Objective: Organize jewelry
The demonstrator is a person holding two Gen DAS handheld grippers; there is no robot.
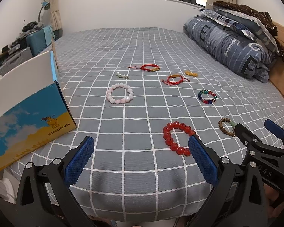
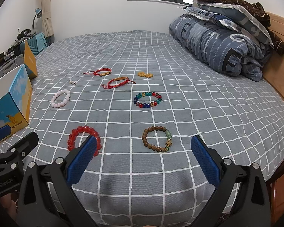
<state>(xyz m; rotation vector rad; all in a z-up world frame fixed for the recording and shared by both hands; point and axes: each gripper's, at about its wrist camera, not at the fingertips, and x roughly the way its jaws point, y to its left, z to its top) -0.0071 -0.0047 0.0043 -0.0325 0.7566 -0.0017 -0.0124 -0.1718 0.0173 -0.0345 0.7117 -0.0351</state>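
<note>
**Jewelry Layout on Bed, Both Grippers Empty**

Reference landmark: the box point(image 1: 34, 113), open-topped, at the left edge of the bed point(image 1: 142, 45).

Left gripper point(image 1: 141, 158): fingers spread wide, nothing between them, held above the near bed edge right of the box.

Right gripper point(image 2: 143, 158): fingers likewise apart and empty, held right of the left gripper.

Items, ordered by position rightward from the box:
- Pink bracelet point(image 1: 120, 93), nearest the box.
- Silver beads point(image 1: 122, 75), just beyond the pink bracelet, farther from the box.
- Two red cords point(image 1: 150, 67) point(image 1: 175, 79), side by side, well right of the box.
- Red bracelet point(image 1: 177, 141), at the near edge, partly behind the left gripper's right finger.
- Yellow beads point(image 1: 191, 73), just right of the cords.
- Multicolour bracelet point(image 1: 207, 96).
- Wooden bracelet point(image 2: 157, 139), farthest from the box, just beyond the right gripper's open fingers.

All items lay flat, none touching another.
</note>
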